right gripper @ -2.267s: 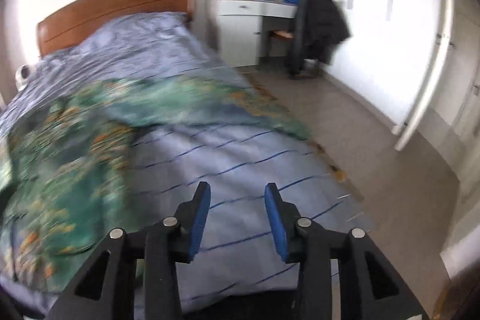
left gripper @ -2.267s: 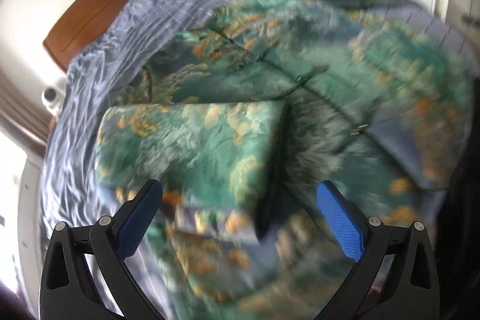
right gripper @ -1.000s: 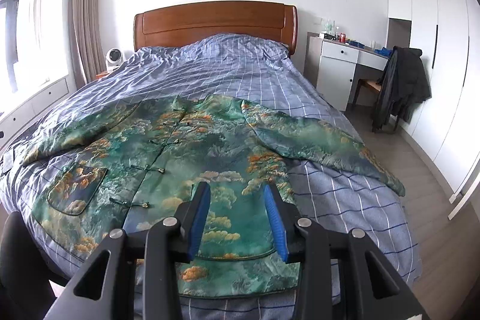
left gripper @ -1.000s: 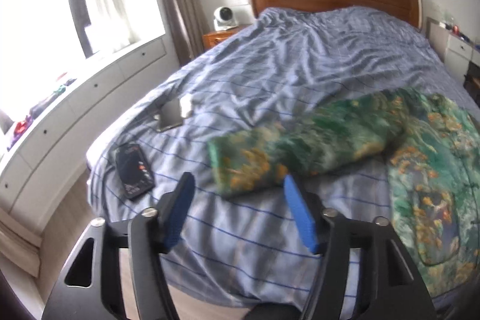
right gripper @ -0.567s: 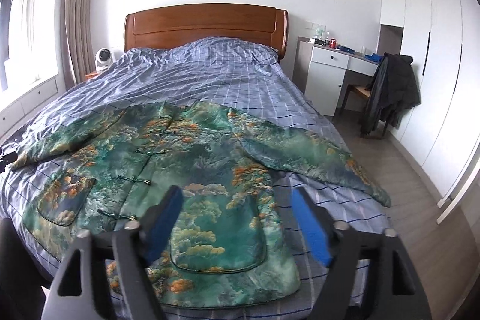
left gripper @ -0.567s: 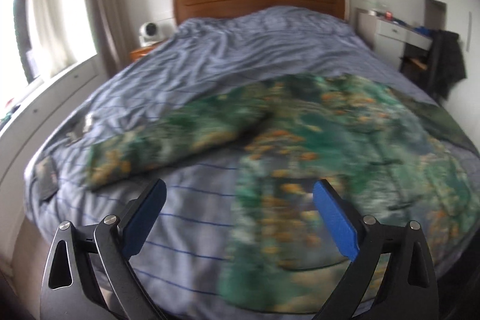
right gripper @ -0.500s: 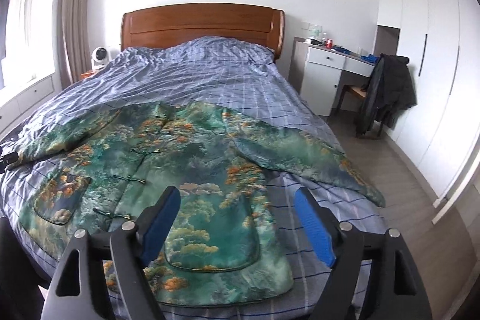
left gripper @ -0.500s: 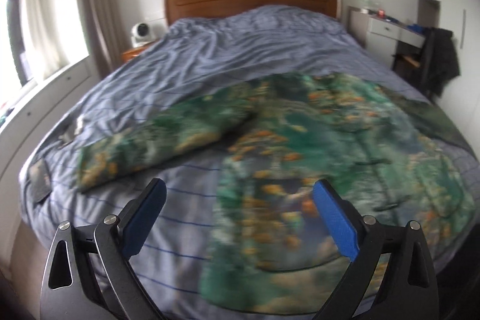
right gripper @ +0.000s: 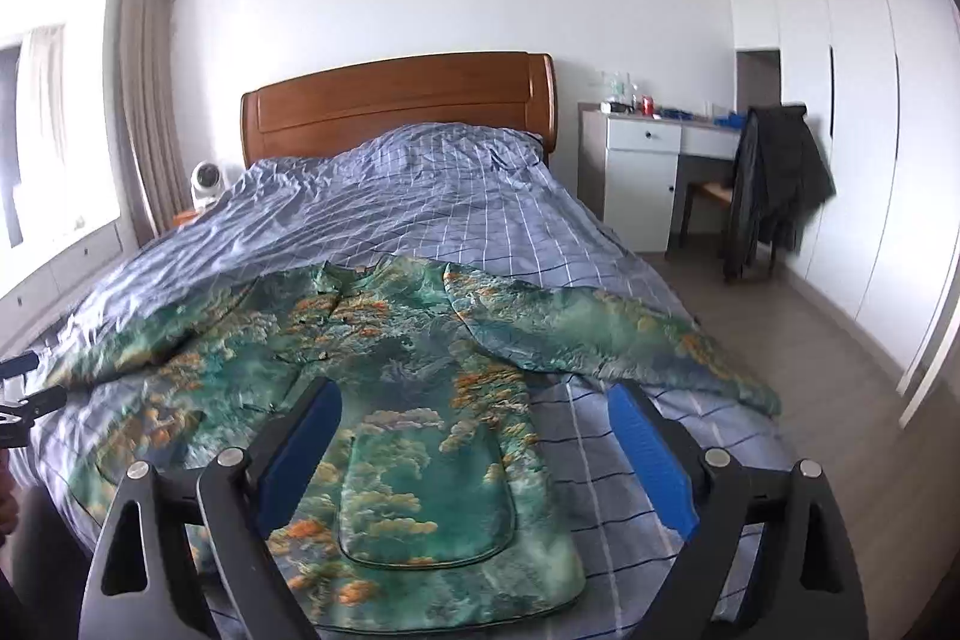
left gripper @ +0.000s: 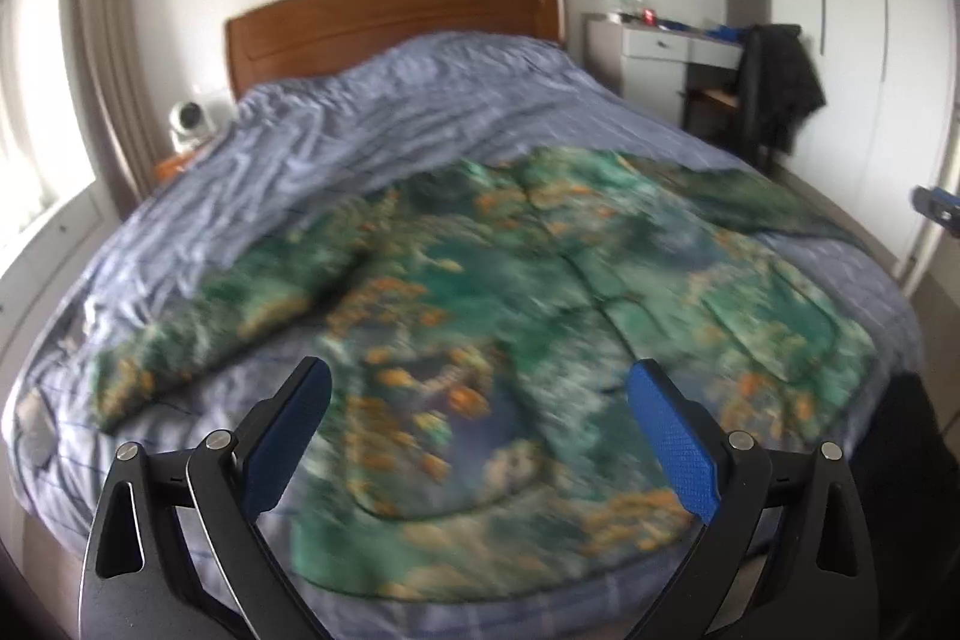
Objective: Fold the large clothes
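Observation:
A large green jacket with an orange and blue landscape print (right gripper: 408, 370) lies spread flat on the bed, front up, hem toward me, both sleeves stretched out to the sides. It also shows, blurred, in the left wrist view (left gripper: 540, 316). My left gripper (left gripper: 480, 436) is open and empty, held above the hem on the jacket's left half. My right gripper (right gripper: 477, 445) is open and empty above the hem on its right half. The left gripper's tip shows at the left edge of the right wrist view (right gripper: 24, 400).
The bed has a blue checked cover (right gripper: 420, 208) and a wooden headboard (right gripper: 396, 100). A white fan (right gripper: 207, 181) stands at its far left. A white desk (right gripper: 648, 160) and a chair with a dark coat (right gripper: 774, 184) stand at the right.
Both grippers have opened wide from a narrower gap. The left view has swung from the left sleeve toward the jacket body. The right view has drawn slightly closer to the hem.

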Demonstrator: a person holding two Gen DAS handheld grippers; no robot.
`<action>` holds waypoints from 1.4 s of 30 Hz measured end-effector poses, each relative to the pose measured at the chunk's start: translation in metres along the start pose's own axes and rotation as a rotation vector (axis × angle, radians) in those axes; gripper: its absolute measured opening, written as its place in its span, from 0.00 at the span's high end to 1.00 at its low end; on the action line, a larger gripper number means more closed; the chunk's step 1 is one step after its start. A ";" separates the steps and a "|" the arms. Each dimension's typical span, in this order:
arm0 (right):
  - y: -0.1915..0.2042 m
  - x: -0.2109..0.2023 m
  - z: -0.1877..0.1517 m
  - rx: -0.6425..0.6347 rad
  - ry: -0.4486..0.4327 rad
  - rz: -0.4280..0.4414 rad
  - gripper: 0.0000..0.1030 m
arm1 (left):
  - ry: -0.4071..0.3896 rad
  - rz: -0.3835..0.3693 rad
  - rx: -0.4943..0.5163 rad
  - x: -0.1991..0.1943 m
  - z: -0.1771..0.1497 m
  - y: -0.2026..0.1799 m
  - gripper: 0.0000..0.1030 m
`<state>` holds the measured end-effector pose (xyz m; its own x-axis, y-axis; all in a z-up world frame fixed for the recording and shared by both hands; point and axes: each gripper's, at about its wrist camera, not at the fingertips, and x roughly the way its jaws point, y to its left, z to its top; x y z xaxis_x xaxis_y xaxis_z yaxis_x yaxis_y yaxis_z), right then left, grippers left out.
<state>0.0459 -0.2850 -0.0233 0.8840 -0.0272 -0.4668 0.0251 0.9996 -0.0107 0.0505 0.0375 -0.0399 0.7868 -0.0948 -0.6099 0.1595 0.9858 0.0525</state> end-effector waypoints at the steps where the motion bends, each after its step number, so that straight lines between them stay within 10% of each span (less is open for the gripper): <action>1: 0.002 0.000 -0.002 -0.020 0.001 0.004 0.10 | 0.020 -0.014 0.002 0.001 -0.003 -0.006 0.04; 18: 0.025 0.000 -0.016 -0.020 0.134 0.104 0.00 | -0.005 0.024 -0.043 -0.015 -0.004 -0.002 0.01; 42: 0.055 0.017 -0.035 -0.077 0.192 -0.003 0.00 | -0.076 0.145 0.000 -0.020 -0.004 -0.009 0.01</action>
<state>0.0458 -0.2305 -0.0628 0.7786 -0.0367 -0.6265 -0.0144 0.9970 -0.0764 0.0310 0.0309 -0.0320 0.8443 0.0387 -0.5345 0.0409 0.9898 0.1362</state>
